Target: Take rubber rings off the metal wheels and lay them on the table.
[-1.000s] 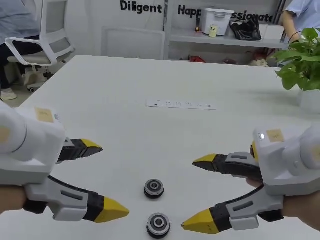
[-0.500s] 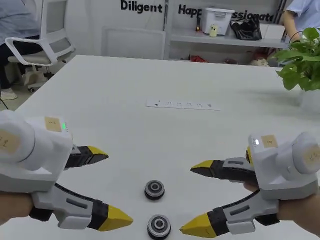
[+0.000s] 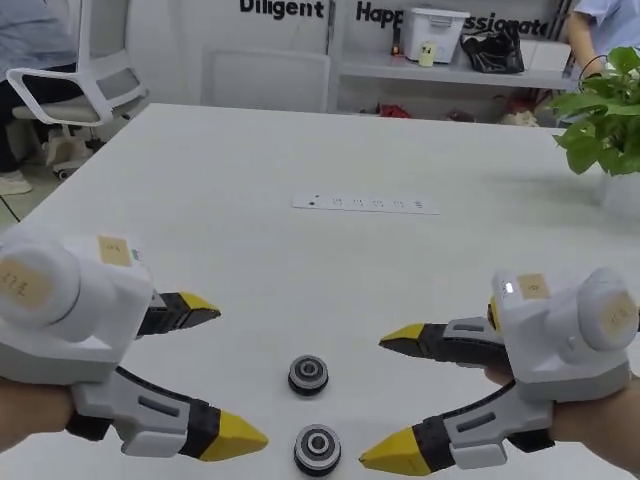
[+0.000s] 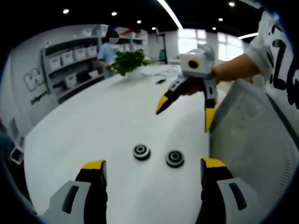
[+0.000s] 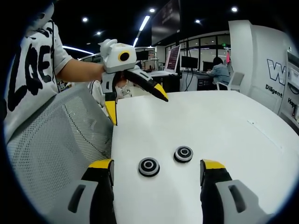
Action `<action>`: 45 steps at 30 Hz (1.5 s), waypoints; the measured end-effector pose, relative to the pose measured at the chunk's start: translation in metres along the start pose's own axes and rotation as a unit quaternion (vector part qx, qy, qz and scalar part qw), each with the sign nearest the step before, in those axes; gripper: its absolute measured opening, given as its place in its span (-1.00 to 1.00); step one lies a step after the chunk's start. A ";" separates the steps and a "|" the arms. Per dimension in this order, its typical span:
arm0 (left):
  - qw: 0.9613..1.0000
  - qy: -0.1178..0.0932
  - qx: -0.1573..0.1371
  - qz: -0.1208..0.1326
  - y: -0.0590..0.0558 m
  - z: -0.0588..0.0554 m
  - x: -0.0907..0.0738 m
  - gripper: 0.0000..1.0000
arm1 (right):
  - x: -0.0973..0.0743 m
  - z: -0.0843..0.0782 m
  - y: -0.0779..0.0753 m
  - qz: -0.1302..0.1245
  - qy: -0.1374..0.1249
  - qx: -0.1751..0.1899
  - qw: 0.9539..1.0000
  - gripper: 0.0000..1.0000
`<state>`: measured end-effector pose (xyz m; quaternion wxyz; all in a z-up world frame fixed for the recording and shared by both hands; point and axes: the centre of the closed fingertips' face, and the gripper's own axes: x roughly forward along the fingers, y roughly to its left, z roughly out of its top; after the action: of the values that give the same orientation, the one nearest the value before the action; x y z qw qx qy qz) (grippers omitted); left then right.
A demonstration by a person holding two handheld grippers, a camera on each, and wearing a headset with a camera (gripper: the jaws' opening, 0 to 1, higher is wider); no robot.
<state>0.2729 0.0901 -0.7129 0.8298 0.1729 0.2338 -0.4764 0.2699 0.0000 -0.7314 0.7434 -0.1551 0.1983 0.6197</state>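
While both claws hover wide open over the tabletop [image 3: 300,160], two wheels lie between them, touching neither: far wheel [image 3: 308,373] and near wheel [image 3: 317,447]. The near one is at 6 o'clock of the far one, apart. Left claw [image 3: 238,375] is at 9 o'clock of the wheels, right claw [image 3: 375,400] at 3 o'clock, tips pointing inward, nothing gripped. Each wheel carries a dark outer ring [image 3: 293,376] around a metal hub. Head view adds a power strip [image 3: 365,206] at 12 o'clock beyond the wheels and a plant [image 3: 605,125] at 2 o'clock. Gripper views show the opposite claw held in a hand, plus a mesh chair [image 5: 56,135] at the tabletop edge. Count: two wheels, two claws, one strip.
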 end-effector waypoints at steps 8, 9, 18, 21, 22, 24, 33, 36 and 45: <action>1.000 0.003 -0.001 -0.005 0.001 -0.004 0.004 0.66 | 0.002 -0.004 -0.001 0.003 0.006 0.000 1.000 0.42; 1.000 0.004 -0.001 -0.006 0.001 -0.005 0.005 0.66 | 0.003 -0.004 -0.002 0.003 0.006 0.000 1.000 0.41; 1.000 0.008 -0.001 -0.013 0.001 -0.008 0.011 0.66 | 0.008 -0.009 -0.003 0.009 0.013 -0.004 1.000 0.40; 1.000 0.009 -0.001 -0.014 0.001 -0.009 0.012 0.66 | 0.010 -0.011 -0.003 0.012 0.015 -0.004 1.000 0.39; 1.000 0.010 0.000 -0.014 0.001 -0.009 0.013 0.66 | 0.010 -0.011 -0.003 0.012 0.016 -0.004 1.000 0.39; 1.000 0.011 0.000 -0.016 0.001 -0.010 0.014 0.66 | 0.011 -0.012 -0.004 0.013 0.017 -0.005 1.000 0.39; 1.000 0.013 0.001 -0.022 -0.001 -0.011 0.019 0.65 | 0.013 -0.016 -0.005 0.015 0.019 -0.003 1.000 0.37; 1.000 0.013 0.000 -0.025 -0.002 -0.012 0.021 0.65 | 0.014 -0.018 -0.005 0.017 0.021 -0.002 1.000 0.37; 0.999 0.014 0.004 -0.034 -0.006 -0.012 0.026 0.63 | 0.017 -0.021 -0.005 0.020 0.024 -0.003 1.000 0.34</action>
<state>0.2765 0.0751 -0.7378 0.8091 0.1752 0.2494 -0.5025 0.2752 0.0041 -0.7581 0.7256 -0.1686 0.2171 0.6309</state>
